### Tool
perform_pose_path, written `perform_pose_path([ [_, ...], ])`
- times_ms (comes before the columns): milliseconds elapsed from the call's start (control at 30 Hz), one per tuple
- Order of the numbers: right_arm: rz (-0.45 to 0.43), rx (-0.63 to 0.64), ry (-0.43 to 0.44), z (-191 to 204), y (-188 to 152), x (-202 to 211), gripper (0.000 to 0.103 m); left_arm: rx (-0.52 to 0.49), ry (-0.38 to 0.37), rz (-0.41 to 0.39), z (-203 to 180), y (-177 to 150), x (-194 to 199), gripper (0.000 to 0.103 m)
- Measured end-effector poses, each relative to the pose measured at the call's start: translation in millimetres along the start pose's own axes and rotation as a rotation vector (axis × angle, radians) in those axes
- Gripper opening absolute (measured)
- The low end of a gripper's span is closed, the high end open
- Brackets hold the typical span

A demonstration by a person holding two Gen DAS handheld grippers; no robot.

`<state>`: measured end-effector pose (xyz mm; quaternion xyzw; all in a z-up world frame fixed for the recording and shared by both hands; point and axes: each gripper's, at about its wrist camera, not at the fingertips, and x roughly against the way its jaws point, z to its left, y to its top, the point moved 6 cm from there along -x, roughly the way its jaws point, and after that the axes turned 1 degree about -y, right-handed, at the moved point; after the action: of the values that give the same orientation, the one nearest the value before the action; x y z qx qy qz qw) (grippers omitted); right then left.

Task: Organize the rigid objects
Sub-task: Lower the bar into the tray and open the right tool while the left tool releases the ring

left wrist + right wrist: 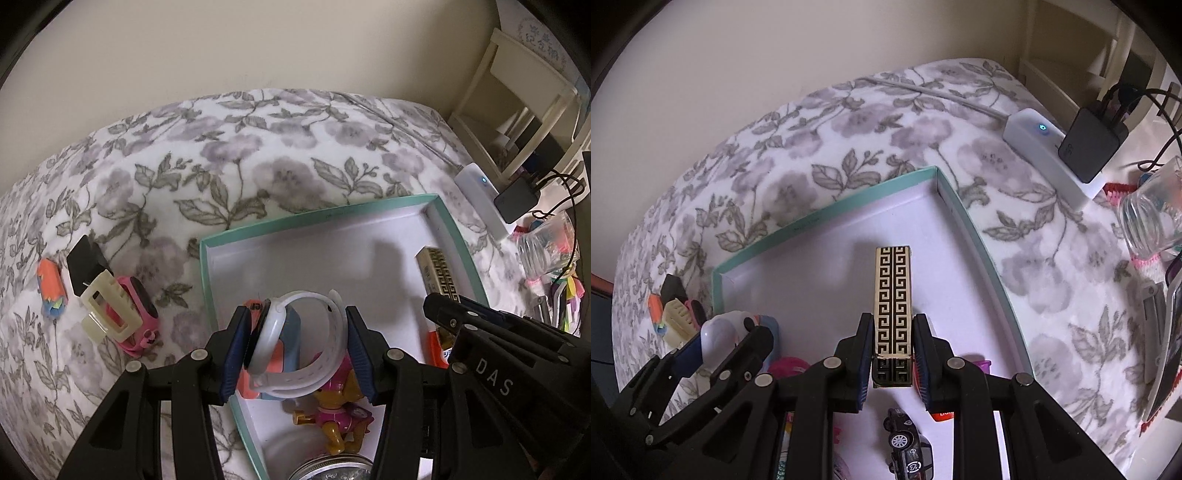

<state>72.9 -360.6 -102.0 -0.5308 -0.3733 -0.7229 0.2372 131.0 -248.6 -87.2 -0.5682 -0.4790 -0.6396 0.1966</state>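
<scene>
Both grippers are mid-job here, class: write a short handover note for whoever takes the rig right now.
Left gripper: shut on the white-strapped watch, over the teal box.
Right gripper: shut on the patterned case, also over the box.
Done: toy dog and toy car lie in the box.
Left: release both; collect the cream hair claw, pink watch, orange toy from the blanket.

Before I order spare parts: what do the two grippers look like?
Both match. The left gripper and right gripper are black plastic linkages joined by round silver rivets, each ending in two fingers faced with ribbed dark-blue pads. The right one's side carries white letters reading DAS. No cables or sleeves show.
</scene>
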Motion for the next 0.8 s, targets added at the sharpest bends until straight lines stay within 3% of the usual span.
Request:
perform_pose_path([
  [800, -0.071, 0.027, -0.008, 8.4, 10.4, 28.0, 0.023, 0.03, 0.0, -0.008, 8.0, 7.4, 14.4, 0.055],
])
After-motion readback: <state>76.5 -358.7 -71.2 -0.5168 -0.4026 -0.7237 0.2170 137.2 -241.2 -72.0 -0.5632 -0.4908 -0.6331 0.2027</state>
